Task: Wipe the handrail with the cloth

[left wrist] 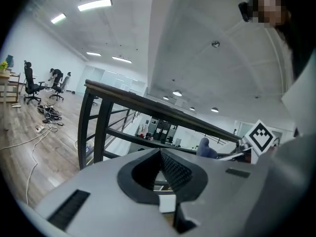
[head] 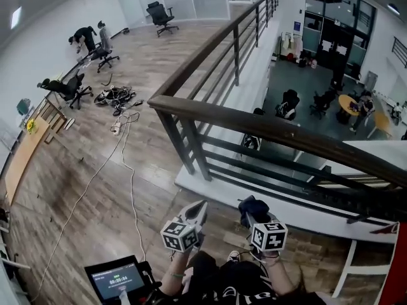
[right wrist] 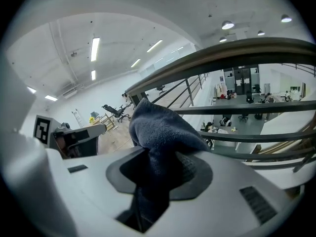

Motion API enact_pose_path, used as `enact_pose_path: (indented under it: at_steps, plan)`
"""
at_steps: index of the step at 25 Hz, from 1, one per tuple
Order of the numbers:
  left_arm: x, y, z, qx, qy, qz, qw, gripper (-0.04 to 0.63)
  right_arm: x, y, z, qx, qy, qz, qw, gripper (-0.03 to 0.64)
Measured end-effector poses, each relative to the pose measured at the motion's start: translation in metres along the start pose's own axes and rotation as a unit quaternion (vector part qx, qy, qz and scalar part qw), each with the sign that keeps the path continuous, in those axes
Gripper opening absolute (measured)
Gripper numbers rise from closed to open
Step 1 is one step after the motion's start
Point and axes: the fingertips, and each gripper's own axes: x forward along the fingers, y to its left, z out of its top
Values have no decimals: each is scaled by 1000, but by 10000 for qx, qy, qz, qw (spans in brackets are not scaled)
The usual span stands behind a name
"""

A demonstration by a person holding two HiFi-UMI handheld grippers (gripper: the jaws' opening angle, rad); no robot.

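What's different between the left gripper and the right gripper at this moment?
The left gripper has its jaws together with nothing between them; the right gripper is clamped on a dark blue cloth. The right gripper's tip is covered by bunched cloth, while the left gripper's tip is bare. Both carry a marker cube and are held below the handrail.

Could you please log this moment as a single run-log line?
right hand-held gripper: shut on cloth | left hand-held gripper: shut, empty | cloth not touching handrail
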Motion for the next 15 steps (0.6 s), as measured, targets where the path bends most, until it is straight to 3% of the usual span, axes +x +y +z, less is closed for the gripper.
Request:
enact_pose_path:
  at_steps: [6, 15]
  plan:
    - [19, 51, 17, -44, 63, 260, 9996, 2, 51, 9, 27, -74, 170, 155, 9997, 109]
    - [54, 163, 56, 231, 226, 70, 9995, 2, 148, 53, 83, 22, 137, 60, 9999, 109]
